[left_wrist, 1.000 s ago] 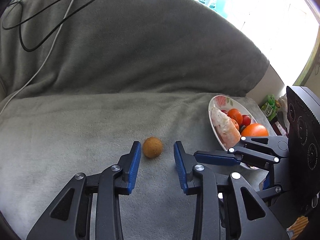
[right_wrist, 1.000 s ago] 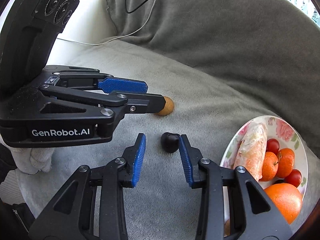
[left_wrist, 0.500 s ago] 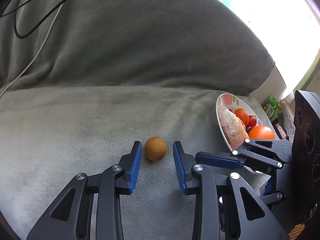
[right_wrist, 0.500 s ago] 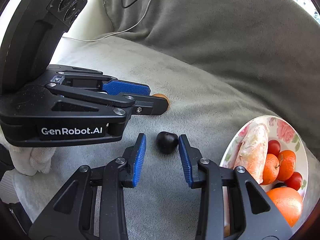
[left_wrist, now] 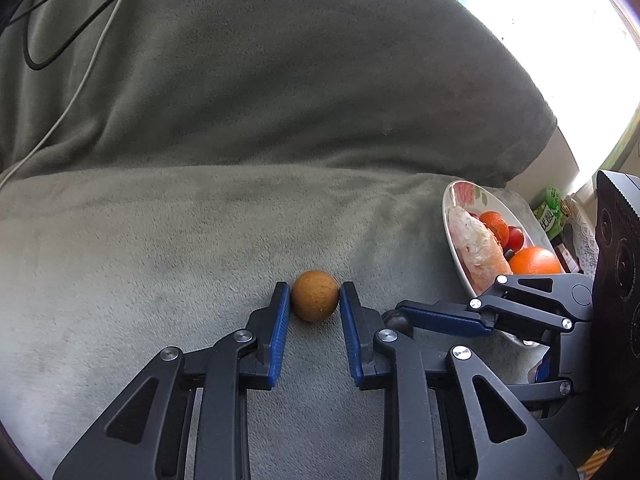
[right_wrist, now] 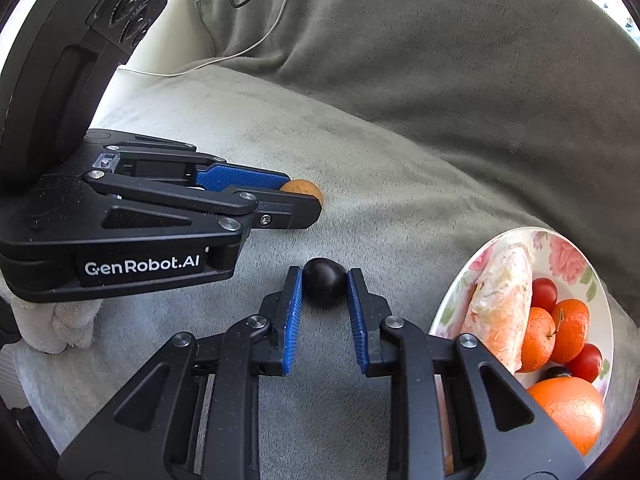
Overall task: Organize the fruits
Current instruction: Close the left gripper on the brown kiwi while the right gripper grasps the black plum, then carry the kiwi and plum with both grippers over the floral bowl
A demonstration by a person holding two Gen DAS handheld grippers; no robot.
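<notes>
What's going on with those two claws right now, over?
Left gripper shut on brown fruit. Right gripper shut on dark fruit. Both fruits on grey blanket; plate nearby, path clear.

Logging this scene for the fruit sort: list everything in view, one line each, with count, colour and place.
brown fruit: one, tan-brown, on the grey blanket, clamped between the left gripper's blue pads
dark fruit: one, near black, on the blanket, clamped between the right gripper's pads
plate: one, white with pink flowers, on the blanket at the right
large orange: one, orange, on the plate's near side
small oranges: two, orange, mid plate
red fruits: two seen, red, on the plate
wrapped item: one, pale, lying along the plate
blanket: one, grey-green, over the sofa
cables: black and white, on the backrest
left gripper: black, shut
right gripper: black, shut
</notes>
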